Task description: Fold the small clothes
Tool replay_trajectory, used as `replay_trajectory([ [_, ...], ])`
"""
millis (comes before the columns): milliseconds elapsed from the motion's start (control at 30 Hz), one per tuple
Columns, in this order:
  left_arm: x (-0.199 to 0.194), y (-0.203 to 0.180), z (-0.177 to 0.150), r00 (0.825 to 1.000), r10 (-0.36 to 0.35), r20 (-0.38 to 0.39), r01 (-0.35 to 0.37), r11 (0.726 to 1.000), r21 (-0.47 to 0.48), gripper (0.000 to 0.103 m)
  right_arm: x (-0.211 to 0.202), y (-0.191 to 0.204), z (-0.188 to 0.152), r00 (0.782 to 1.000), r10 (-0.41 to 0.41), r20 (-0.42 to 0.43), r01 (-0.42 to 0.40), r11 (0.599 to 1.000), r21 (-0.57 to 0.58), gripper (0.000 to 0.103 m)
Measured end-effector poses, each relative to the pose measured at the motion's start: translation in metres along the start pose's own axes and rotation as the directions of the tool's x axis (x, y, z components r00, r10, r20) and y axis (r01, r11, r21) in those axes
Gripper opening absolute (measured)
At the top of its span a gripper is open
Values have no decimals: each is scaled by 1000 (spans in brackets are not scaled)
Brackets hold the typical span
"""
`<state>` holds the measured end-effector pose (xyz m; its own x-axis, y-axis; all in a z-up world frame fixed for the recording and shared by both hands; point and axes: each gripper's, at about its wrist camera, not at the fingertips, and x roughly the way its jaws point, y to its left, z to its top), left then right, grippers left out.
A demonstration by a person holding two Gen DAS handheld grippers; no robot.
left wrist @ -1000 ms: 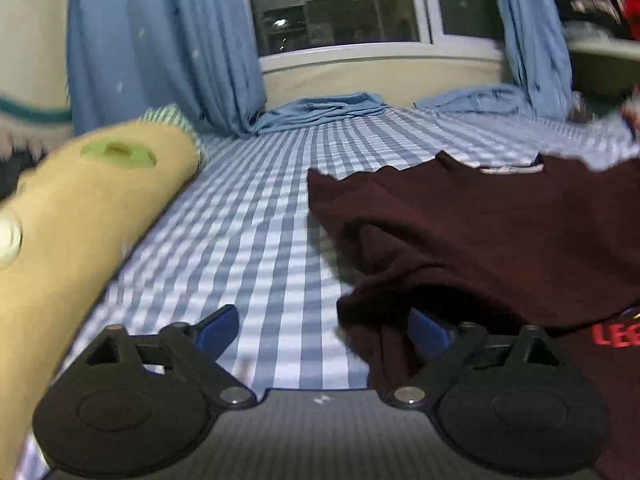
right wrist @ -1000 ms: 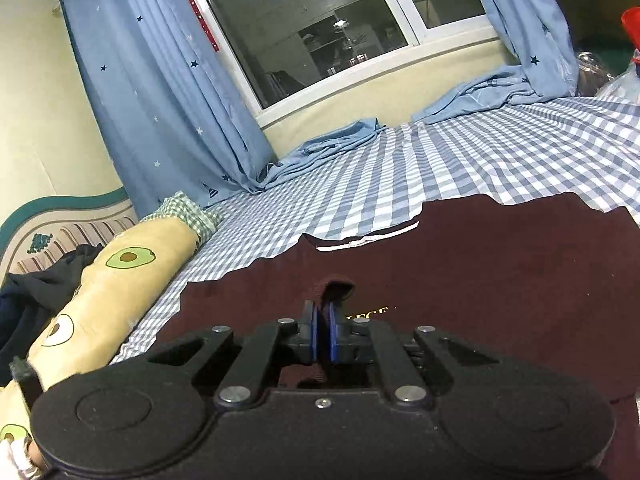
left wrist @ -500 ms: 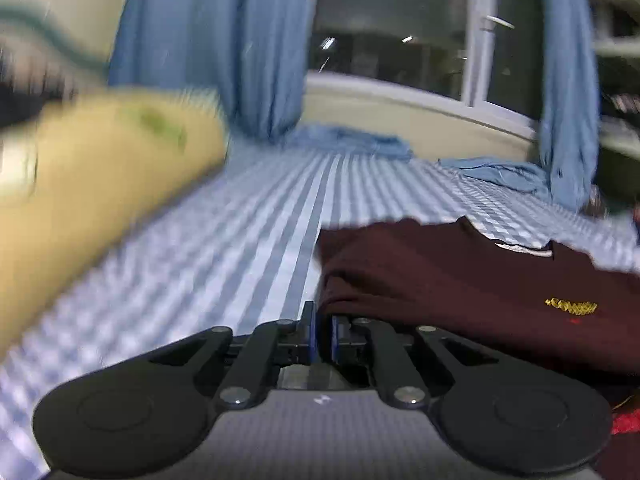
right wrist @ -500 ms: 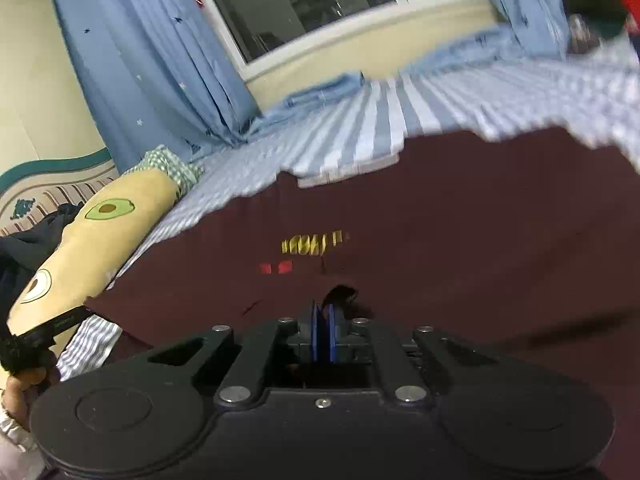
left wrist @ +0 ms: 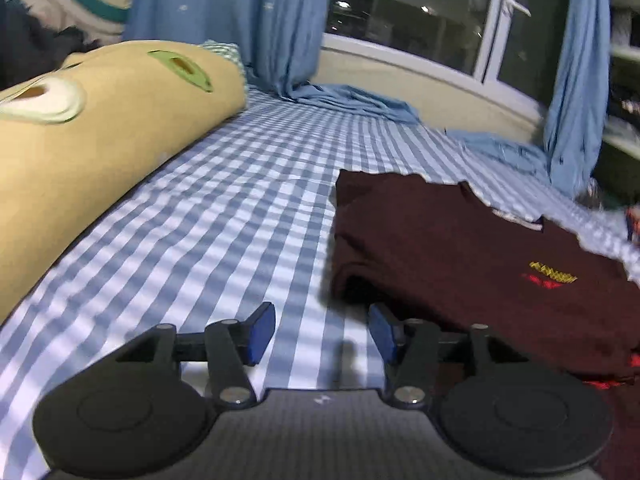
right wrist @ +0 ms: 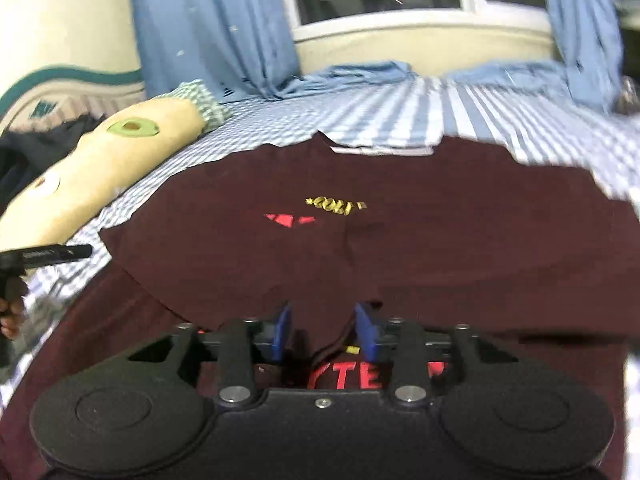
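A dark maroon T-shirt [right wrist: 420, 220] with yellow and red print lies on the blue checked bed sheet [left wrist: 224, 232], its top part folded down over the lower part. It also shows in the left wrist view [left wrist: 460, 248]. My left gripper [left wrist: 322, 334] is open and empty, just left of the shirt's folded left edge, over the sheet. My right gripper [right wrist: 322, 330] is open and empty, low over the shirt at the folded edge. The left gripper's tip [right wrist: 56, 254] shows at the left of the right wrist view.
A long yellow avocado-print pillow [left wrist: 88, 128] lies along the left side of the bed. Blue curtains [left wrist: 256, 20] hang by the window, their ends pooled on the sheet at the far edge. Dark clothing [right wrist: 36, 148] lies beyond the pillow.
Both grippers were shut on the shirt half a second ago and have opened, letting it go. The shirt's top part now lies folded over, and the left gripper has moved off to its left.
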<state>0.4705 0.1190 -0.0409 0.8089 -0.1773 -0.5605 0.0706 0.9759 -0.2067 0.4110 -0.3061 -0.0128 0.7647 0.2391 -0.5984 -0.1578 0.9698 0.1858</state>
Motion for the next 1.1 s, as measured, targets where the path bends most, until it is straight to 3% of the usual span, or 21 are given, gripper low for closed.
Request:
replay_trajectory([
  [67, -13, 1, 3, 1000, 3, 23, -2, 999, -42, 80, 2, 3, 14, 1000, 13, 11, -12, 999, -32, 56],
  [100, -15, 0, 6, 1000, 6, 26, -5, 998, -58, 83, 6, 7, 25, 999, 31, 12, -30, 999, -35, 58],
  [200, -7, -5, 20, 999, 30, 35, -27, 996, -83, 85, 30, 20, 59, 992, 128, 16, -128, 991, -32, 80],
  [333, 25, -1, 32, 1000, -1, 18, 4, 982, -187, 86, 93, 54, 105, 961, 276, -13, -276, 961, 2, 80],
  [400, 39, 4, 32, 1000, -2, 2, 3, 976, -218, 81, 130, 75, 125, 949, 312, -46, -311, 950, 16, 79],
  [533, 58, 17, 27, 999, -23, -28, 16, 966, -258, 54, 195, 121, 162, 942, 326, -80, -329, 944, -28, 64],
  [567, 61, 22, 24, 999, -45, -26, 36, 960, -276, 42, 214, 131, 171, 938, 334, -91, -338, 941, -24, 63],
  [667, 67, 29, 17, 995, -103, -17, 92, 943, -320, 23, 264, 157, 189, 922, 358, -146, -364, 931, -11, 61],
  [767, 66, 26, 12, 995, -95, 3, 91, 950, -299, 19, 302, 176, 193, 911, 343, -228, -360, 933, -33, 53],
  [833, 66, 25, 10, 996, -89, 7, 87, 950, -300, 16, 316, 186, 191, 918, 301, -257, -335, 937, -98, 20],
  [900, 66, 29, 7, 995, -97, 10, 95, 938, -333, 13, 320, 192, 189, 924, 290, -250, -331, 933, -141, 9],
  [967, 64, 33, 6, 996, -94, 5, 90, 926, -367, 10, 317, 195, 190, 938, 290, -191, -322, 931, -170, 6],
  [1033, 62, 34, 4, 997, -82, -2, 75, 924, -376, 9, 315, 197, 189, 965, 233, -120, -255, 942, -217, 1],
  [1100, 64, 30, 3, 998, -60, -13, 52, 935, -351, 9, 326, 196, 184, 963, 229, -140, -255, 944, -210, 1],
])
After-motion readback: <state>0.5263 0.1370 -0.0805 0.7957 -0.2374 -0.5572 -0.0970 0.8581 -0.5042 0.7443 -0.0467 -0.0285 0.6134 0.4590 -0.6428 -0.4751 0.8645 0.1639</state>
